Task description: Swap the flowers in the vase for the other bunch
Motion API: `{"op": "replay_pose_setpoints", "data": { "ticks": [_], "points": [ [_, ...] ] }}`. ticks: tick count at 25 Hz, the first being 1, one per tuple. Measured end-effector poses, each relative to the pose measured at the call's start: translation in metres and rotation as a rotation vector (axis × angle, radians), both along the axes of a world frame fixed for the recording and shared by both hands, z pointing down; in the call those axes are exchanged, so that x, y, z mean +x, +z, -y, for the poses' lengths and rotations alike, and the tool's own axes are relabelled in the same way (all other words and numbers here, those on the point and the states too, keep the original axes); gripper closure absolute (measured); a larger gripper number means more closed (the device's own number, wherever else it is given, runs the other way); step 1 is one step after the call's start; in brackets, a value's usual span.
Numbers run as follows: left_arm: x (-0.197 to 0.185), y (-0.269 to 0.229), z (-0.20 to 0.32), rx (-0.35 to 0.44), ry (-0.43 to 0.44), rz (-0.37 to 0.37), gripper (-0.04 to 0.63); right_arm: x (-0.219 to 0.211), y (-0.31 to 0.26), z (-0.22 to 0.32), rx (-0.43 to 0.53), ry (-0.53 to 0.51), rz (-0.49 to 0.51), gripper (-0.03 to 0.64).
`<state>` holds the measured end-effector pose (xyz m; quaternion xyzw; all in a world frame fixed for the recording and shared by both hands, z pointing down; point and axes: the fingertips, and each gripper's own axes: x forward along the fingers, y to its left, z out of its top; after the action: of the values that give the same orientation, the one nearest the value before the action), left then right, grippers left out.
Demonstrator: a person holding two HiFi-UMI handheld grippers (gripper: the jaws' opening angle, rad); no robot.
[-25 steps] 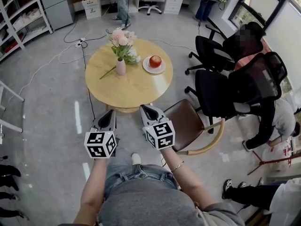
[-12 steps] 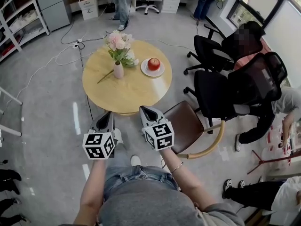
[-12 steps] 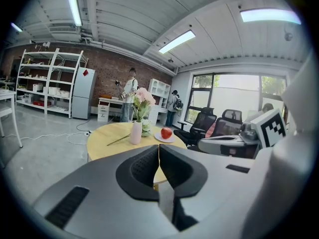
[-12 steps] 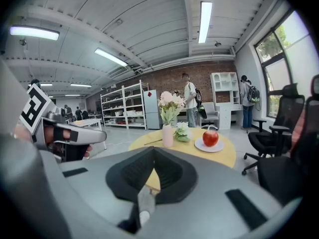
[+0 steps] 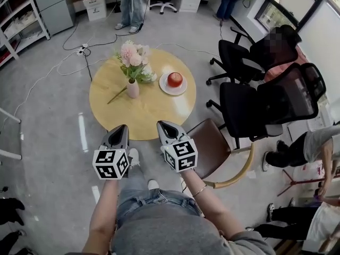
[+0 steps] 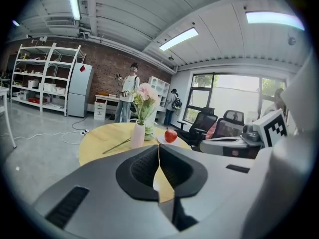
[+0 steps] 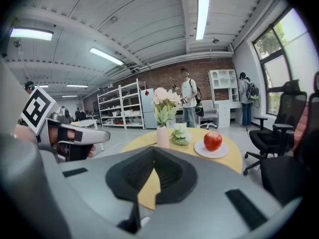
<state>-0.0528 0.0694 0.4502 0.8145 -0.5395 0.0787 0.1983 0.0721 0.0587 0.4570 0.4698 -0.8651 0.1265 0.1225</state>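
Pink flowers (image 5: 133,53), pale vase (image 5: 133,88), red apple (image 5: 175,79)

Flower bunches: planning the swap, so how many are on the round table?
2: a pink bunch upright in the vase, a pale bunch lying beside it toward the plate. A loose stem lies nearby.

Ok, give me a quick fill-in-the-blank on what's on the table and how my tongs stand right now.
1. The pink flowers stand in the ____.
2. The apple sits on a white ____.
3. The left tongs and right tongs are both ____, with nothing between them.
4. The table is ____ in shape.
Missing words: vase; plate; shut; round.
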Motion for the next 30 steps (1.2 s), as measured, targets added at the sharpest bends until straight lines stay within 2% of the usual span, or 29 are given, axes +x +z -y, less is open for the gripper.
{"op": "replay_pose_setpoints", "data": {
  "ticks": [12, 21, 30],
  "points": [
    [-0.032, 0.005, 0.089, -0.033, 0.021, -0.069, 0.575, -0.043, 0.008, 0.08, -0.025, -0.005, -0.019, 0.606],
    [-0.049, 0.005, 0.144, -0.038, 0.09, -0.067, 0.574, -0.064, 0.008, 0.128, -0.022, 0.033, -0.061, 0.606],
    [-0.057, 0.008, 0.184, -0.053, 0.156, -0.083, 0.574, -0.075, 0.017, 0.154, -0.054, 0.054, -0.072, 0.604]
  ]
}}
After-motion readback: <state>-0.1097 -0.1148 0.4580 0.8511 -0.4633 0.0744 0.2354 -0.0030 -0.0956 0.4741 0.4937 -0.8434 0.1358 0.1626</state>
